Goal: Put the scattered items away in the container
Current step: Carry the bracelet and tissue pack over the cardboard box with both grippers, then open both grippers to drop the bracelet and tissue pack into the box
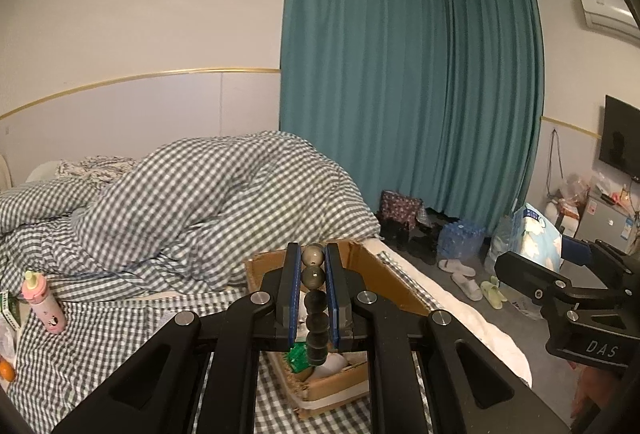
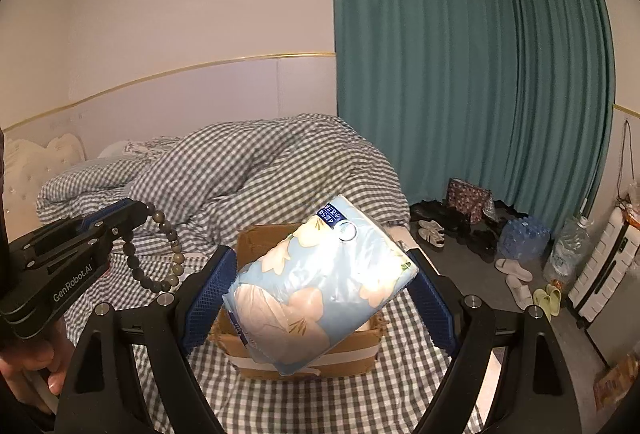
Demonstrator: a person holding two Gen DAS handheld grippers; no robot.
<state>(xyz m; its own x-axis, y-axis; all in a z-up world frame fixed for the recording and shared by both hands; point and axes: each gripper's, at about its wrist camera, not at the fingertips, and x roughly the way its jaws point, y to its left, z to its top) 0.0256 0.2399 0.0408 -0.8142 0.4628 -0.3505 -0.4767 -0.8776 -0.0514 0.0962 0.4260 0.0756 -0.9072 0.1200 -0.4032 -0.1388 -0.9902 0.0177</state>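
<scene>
My left gripper [image 1: 312, 254] is shut on a dark bead bracelet [image 1: 315, 310] and holds it above the open cardboard box [image 1: 396, 286] on the bed. The bracelet also shows in the right wrist view [image 2: 160, 254], hanging as a loop from the left gripper [image 2: 136, 208] left of the box. My right gripper [image 2: 320, 270] is shut on a light blue floral tissue pack [image 2: 316, 286] held tilted over the cardboard box [image 2: 260, 234]. The pack also shows in the left wrist view [image 1: 536, 234]. The box holds a green packet [image 1: 298, 358] and a white item.
A pink bottle [image 1: 42, 304] stands on the checked bedsheet at left, with an orange [image 1: 6, 370] at the edge. A bunched checked duvet [image 1: 200, 194] lies behind the box. Shoes, slippers [image 2: 520, 278], water bottles and a suitcase sit on the floor at right.
</scene>
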